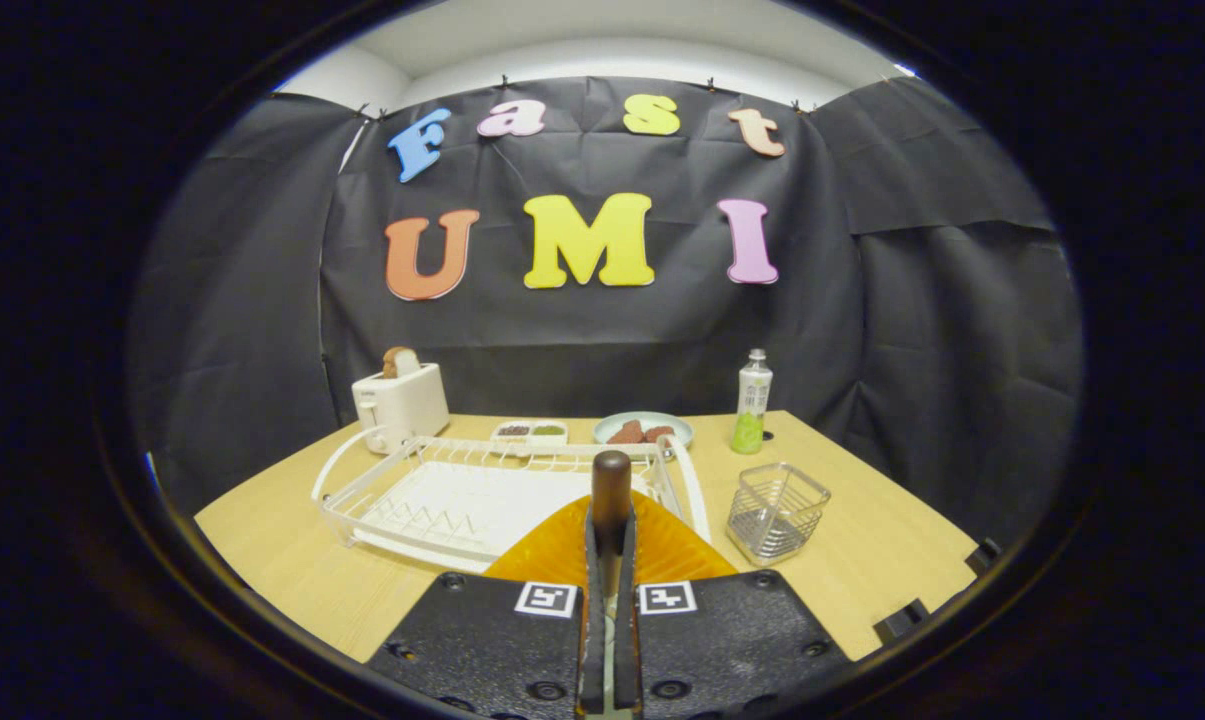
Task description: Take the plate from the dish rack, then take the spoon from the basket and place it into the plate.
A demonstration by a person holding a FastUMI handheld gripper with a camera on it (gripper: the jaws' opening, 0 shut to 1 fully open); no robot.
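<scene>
My gripper (611, 528) is shut on the spoon (611, 478). Its dark brown handle sticks out ahead from between the fingers, and its bowl is hidden. Right under the fingers lies the ribbed orange plate (674, 548) on the wooden table (867, 560), against the near side of the white wire dish rack (442, 495). The rack holds no dishes that I can see. To the right of the plate stands the small wire basket (777, 512), which looks empty.
A white toaster (400, 402) with a slice of bread stands behind the rack's far left corner. Along the back edge are a small two-part sauce dish (529, 431), a pale plate with reddish food (643, 430) and a bottle (753, 402).
</scene>
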